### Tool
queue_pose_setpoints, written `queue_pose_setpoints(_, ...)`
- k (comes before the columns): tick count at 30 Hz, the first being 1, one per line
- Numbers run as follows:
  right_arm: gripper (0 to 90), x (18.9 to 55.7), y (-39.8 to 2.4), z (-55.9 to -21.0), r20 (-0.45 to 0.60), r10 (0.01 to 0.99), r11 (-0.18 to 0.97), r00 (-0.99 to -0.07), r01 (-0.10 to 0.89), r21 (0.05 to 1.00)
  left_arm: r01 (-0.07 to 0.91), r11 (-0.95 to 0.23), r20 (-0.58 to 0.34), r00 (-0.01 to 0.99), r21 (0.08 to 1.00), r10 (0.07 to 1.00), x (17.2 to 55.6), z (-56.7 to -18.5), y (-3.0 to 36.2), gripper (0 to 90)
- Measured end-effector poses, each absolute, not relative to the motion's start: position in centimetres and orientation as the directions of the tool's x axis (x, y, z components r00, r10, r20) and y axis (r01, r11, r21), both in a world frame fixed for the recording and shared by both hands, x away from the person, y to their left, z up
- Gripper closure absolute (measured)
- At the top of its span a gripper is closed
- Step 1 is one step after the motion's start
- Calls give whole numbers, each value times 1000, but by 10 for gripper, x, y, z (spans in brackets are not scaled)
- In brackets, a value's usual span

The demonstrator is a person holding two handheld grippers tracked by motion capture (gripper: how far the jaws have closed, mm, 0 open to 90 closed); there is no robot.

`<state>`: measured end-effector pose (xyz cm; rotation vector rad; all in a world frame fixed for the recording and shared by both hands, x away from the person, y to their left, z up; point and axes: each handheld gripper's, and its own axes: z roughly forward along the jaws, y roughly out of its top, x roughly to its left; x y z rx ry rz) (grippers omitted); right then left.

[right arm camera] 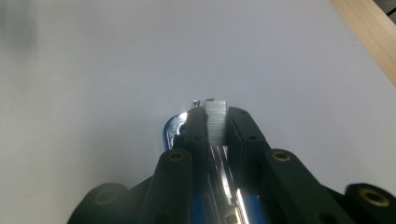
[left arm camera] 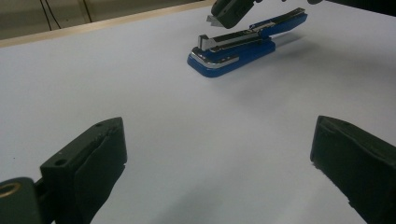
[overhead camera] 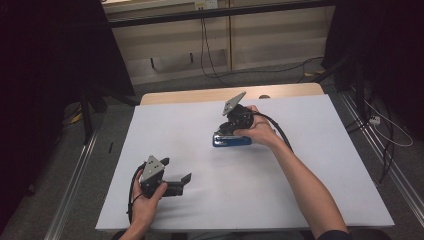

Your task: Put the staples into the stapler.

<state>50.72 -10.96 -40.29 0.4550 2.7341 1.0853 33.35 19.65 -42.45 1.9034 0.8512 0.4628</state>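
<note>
A blue stapler (overhead camera: pixel 231 141) lies on the white table top (overhead camera: pixel 300 165), a little right of the middle. In the left gripper view the stapler (left arm camera: pixel 231 56) has its blue top arm raised and its chrome magazine exposed. My right gripper (overhead camera: pixel 234 121) hovers just over it, pointing down. Seen from the right gripper view, my right gripper (right arm camera: pixel 216 116) is shut on a ribbed silver strip of staples (right arm camera: pixel 216 122), directly above the stapler's chrome channel (right arm camera: pixel 224 182). My left gripper (overhead camera: pixel 176 170) rests near the front left of the table. Its jaws stand wide open with nothing between them (left arm camera: pixel 219 154).
A strip of bare wood (overhead camera: pixel 200 95) runs along the table's far edge. Cables (overhead camera: pixel 207 50) trail over the floor beyond it. Metal rails (overhead camera: pixel 372 145) flank the table on both sides.
</note>
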Motion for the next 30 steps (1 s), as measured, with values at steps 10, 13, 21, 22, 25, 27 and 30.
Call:
queue_pose_setpoints(10,794,511,-111,-409,-30,309,711,-951,210,671,359,-293,-38,686,886,726,333,-424,196,37)
queue_pose_setpoints(13,794,511,-110,-410,-33,299,721,-954,203,663,358,-294,-37,687,886,726,333,-424,197,38)
queue_pose_setpoints(21,794,513,-107,-410,-47,278,728,-959,179,662,358,-288,-41,686,888,726,334,-424,197,38)
queue_pose_setpoints(22,794,513,-106,-410,-42,278,726,-960,181,664,359,-288,-42,686,888,726,334,-424,197,38)
queue_pose_setpoints(25,794,513,-105,-411,-41,272,728,-961,178,662,358,-286,-43,685,889,727,333,-424,197,38)
queue_pose_setpoints(27,794,513,-104,-412,-44,267,733,-963,173,658,360,-289,-41,685,887,728,333,-424,198,38)
queue_pose_setpoints(30,794,514,-103,-413,-37,269,727,-962,178,663,359,-287,-41,684,888,728,334,-424,198,37)
